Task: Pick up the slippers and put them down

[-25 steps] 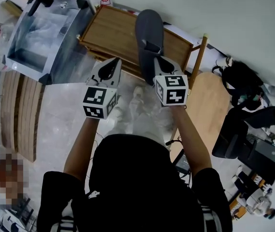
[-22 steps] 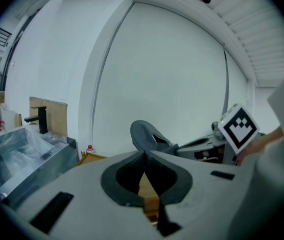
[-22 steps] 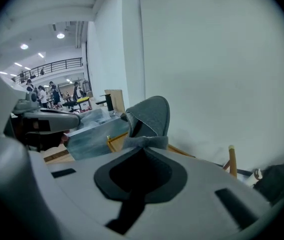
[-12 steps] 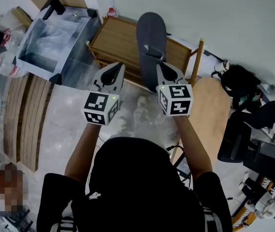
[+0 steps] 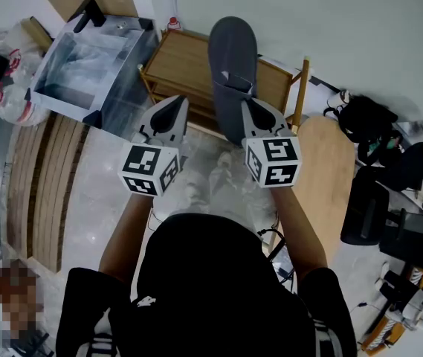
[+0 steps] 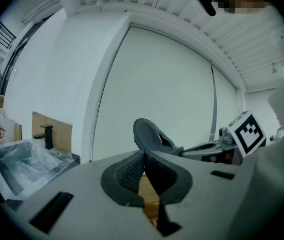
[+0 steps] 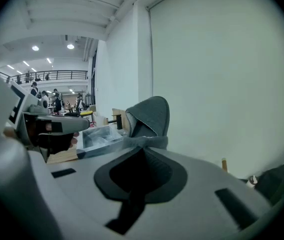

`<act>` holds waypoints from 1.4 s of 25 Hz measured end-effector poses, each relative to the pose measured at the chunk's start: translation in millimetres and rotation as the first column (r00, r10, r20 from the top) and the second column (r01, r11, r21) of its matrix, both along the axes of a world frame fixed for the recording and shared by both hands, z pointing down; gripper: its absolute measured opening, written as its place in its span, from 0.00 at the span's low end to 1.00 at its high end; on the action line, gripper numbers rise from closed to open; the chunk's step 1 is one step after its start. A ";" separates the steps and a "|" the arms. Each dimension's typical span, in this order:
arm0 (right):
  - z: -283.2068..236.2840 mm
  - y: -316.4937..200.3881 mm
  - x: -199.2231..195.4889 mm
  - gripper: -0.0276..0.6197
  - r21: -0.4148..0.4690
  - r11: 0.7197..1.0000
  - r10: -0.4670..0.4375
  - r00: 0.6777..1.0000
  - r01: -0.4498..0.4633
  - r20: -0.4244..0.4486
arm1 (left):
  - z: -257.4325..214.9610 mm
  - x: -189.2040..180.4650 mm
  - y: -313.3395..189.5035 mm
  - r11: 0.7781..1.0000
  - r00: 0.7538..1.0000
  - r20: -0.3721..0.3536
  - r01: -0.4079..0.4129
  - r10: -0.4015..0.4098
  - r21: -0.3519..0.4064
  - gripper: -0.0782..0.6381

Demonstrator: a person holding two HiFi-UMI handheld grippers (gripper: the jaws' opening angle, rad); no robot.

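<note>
Pale glossy floor meets a white wall, with a low bamboo rack and a clear plastic bin set against it. One dark grey fabric slipper hangs in the air in front of the rack, toe pointing away from the person. It is pinched by its heel edge in the right gripper, whose jaws are clamped on the fabric. Just beside it, the left gripper has its ribbed pads pressed together with nothing between them.
</note>
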State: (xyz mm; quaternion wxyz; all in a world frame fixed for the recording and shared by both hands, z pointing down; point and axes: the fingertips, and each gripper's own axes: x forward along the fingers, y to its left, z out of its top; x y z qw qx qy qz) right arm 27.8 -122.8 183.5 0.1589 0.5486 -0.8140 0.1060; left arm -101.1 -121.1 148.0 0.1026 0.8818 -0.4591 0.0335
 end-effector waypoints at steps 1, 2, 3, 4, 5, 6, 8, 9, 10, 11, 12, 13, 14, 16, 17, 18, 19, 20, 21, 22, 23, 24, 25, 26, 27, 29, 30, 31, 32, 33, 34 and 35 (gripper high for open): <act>-1.6 3.0 -1.2 0.05 0.004 1.000 0.000 1.000 0.000 0.003 | -0.9 -1.2 2.3 1.000 1.000 0.002 -0.001 0.001 0.005 0.12; -3.2 5.5 -2.2 0.05 0.008 1.000 0.000 1.000 0.000 0.005 | -1.6 -2.3 4.2 1.000 1.000 0.000 -0.002 0.002 0.005 0.12; -4.7 7.7 -3.1 0.05 0.012 1.000 0.000 1.000 0.000 0.005 | -2.0 -3.4 5.7 1.000 1.000 -0.003 -0.001 0.001 0.005 0.12; -6.2 9.6 -3.7 0.05 0.015 1.000 0.001 1.000 -0.001 0.005 | -2.1 -4.2 6.9 1.000 1.000 -0.004 0.001 -0.001 0.004 0.12; -7.4 11.2 -4.2 0.05 0.018 1.000 0.001 1.000 -0.001 0.005 | -1.9 -4.6 8.0 1.000 1.000 -0.004 0.002 -0.002 0.003 0.12; -8.7 12.6 -4.4 0.05 0.021 1.000 0.001 1.000 -0.001 0.006 | -1.4 -4.5 9.0 1.000 1.000 -0.003 0.002 -0.002 0.002 0.12; -11.6 15.1 -4.0 0.05 0.027 1.000 0.000 1.000 0.000 0.007 | -0.6 -3.3 10.9 1.000 1.000 -0.001 0.003 -0.003 0.002 0.12; -13.5 16.1 -3.3 0.05 0.031 1.000 -0.001 1.000 0.001 0.007 | -0.9 -2.2 11.6 1.000 1.000 -0.002 0.003 -0.003 0.003 0.12; -15.5 17.2 -2.2 0.05 0.035 0.999 -0.002 1.000 0.002 0.007 | -1.3 -0.8 12.3 1.000 1.000 -0.003 0.003 -0.003 0.004 0.12; -17.2 18.8 -0.5 0.05 0.039 0.999 -0.002 1.000 0.001 0.008 | -1.6 1.3 13.6 1.000 1.000 -0.004 0.003 -0.003 0.005 0.12; -18.4 20.8 1.7 0.05 0.041 0.999 -0.001 1.000 0.000 0.010 | -1.3 4.0 15.3 1.000 1.000 -0.003 0.001 -0.001 0.005 0.12; -19.1 22.6 4.4 0.05 0.042 0.999 0.000 1.000 -0.001 0.011 | -0.4 7.1 17.1 1.000 1.000 -0.002 -0.001 0.001 0.003 0.12; -19.5 24.0 7.4 0.05 0.043 0.999 0.001 1.000 -0.001 0.012 | 0.6 10.4 18.5 1.000 1.000 0.000 -0.003 0.003 0.002 0.12; -19.7 25.8 14.0 0.05 0.044 0.999 0.000 1.000 -0.001 0.013 | 2.4 17.6 19.9 1.000 1.000 0.003 -0.004 0.004 -0.003 0.12; -19.6 26.8 17.6 0.05 0.044 0.999 -0.001 1.000 0.000 0.014 | 3.3 21.5 20.5 1.000 1.000 0.004 -0.005 0.005 -0.005 0.12; -19.1 28.2 21.3 0.05 0.042 0.999 -0.002 1.000 0.001 0.016 | 4.5 25.7 21.5 1.000 1.000 0.005 -0.005 0.005 -0.008 0.12; -18.2 30.0 25.2 0.05 0.040 0.999 -0.002 1.000 0.001 0.018 | 6.0 29.9 22.9 1.000 1.000 0.006 -0.005 0.005 -0.010 0.12; -16.9 32.1 29.3 0.05 0.036 0.999 -0.003 1.000 0.002 0.019 | 7.8 34.2 24.6 1.000 1.000 0.007 -0.003 0.003 -0.014 0.12; -15.5 34.2 33.7 0.05 0.031 1.000 -0.004 1.000 0.003 0.020 | 9.5 38.7 26.4 1.000 1.000 0.007 -0.001 0.001 -0.018 0.12; -14.2 36.2 38.3 0.05 0.026 1.000 -0.005 1.000 0.005 0.020 | 10.9 43.6 28.2 1.000 1.000 0.007 0.001 -0.001 -0.023 0.12; -13.3 37.9 43.0 0.05 0.021 1.000 -0.007 1.000 0.007 0.021 | 12.3 48.8 30.0 1.000 1.000 0.005 0.002 -0.002 -0.029 0.12; -12.5 39.3 47.8 0.05 0.017 1.000 -0.010 1.000 0.009 0.022 | 13.6 54.2 31.8 0.999 1.000 0.005 0.003 -0.003 -0.034 0.12; -11.7 40.6 52.5 0.05 0.014 1.000 -0.012 1.000 0.011 0.022 | 15.1 59.7 33.6 0.999 1.000 0.007 0.003 -0.003 -0.038 0.12; -10.8 41.7 57.3 0.05 0.011 1.000 -0.013 1.000 0.013 0.024 | 16.7 65.1 35.3 0.999 1.000 0.011 0.004 -0.004 -0.041 0.12; -9.8 43.0 62.1 0.05 0.008 1.000 -0.015 1.000 0.015 0.025 | 18.2 70.4 36.9 0.999 1.000 0.014 0.006 -0.005 -0.043 0.12; -8.7 45.9 71.4 0.05 0.004 1.000 -0.020 0.999 0.020 0.027 | 20.3 80.5 40.1 0.999 1.000 0.017 0.011 -0.010 -0.046 0.12; -8.6 47.7 75.8 0.05 0.003 1.000 -0.023 0.999 0.023 0.028 | 20.8 85.1 41.8 0.999 1.000 0.017 0.015 -0.014 -0.048 0.12; -8.6 49.6 80.0 0.05 0.003 1.000 -0.026 0.999 0.026 0.029 | 20.9 89.5 43.7 0.999 1.000 0.016 0.019 -0.018 -0.049 0.12; -8.6 51.6 83.9 0.05 0.002 1.000 -0.030 0.999 0.029 0.029 | 20.9 93.7 45.8 0.998 1.000 0.015 0.022 -0.022 -0.050 0.12; -8.6 53.7 87.6 0.05 0.003 0.999 -0.033 0.999 0.033 0.030 | 20.8 97.7 48.0 0.998 1.000 0.015 0.026 -0.025 -0.050 0.12; -8.5 55.9 91.1 0.05 0.003 0.999 -0.037 0.999 0.037 0.030 | 20.7 101.3 50.3 0.998 0.999 0.016 0.030 -0.029 -0.049 0.12; -8.2 58.4 94.2 0.05 0.003 0.999 -0.042 0.999 0.041 0.031 | 20.6 104.7 52.8 0.998 0.999 0.016 0.034 -0.033 -0.048 0.12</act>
